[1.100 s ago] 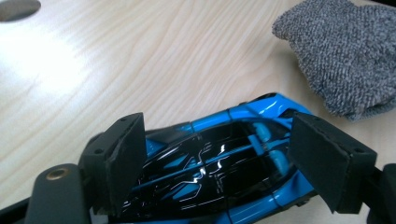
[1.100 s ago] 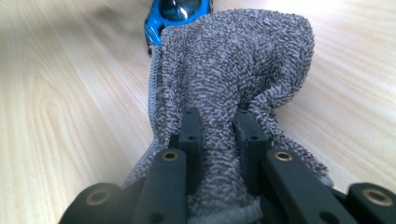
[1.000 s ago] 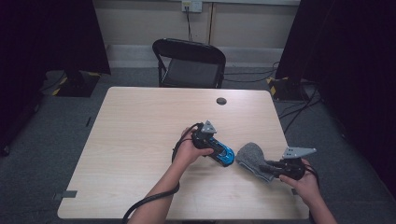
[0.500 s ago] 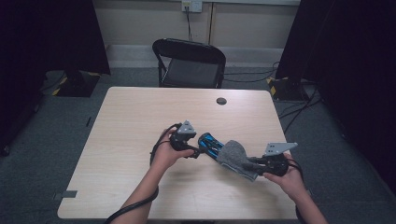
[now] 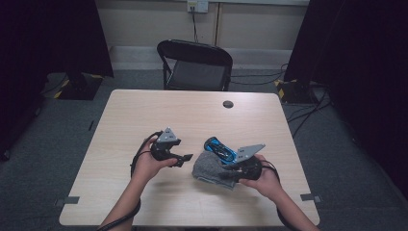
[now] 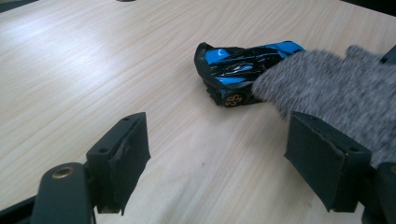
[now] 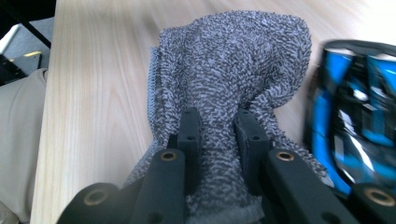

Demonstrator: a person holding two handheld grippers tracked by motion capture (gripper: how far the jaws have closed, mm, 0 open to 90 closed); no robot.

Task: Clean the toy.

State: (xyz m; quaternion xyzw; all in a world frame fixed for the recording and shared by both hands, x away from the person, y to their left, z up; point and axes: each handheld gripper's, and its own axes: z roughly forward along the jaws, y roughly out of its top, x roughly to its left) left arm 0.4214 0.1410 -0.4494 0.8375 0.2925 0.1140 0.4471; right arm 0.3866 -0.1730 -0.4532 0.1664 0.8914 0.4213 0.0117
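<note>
Both hands have shifted leftward across the pale wooden table (image 5: 144,115) since the earlier frames, and the left gripper (image 5: 185,159) has parted from the glossy blue-and-black toy car (image 6: 238,72). Its jaws stand wide open and empty. The right gripper (image 7: 217,140), jaws nearly closed, pinches the grey terry cloth (image 7: 233,60), which touches the car, toward the table's near right corner.
</note>
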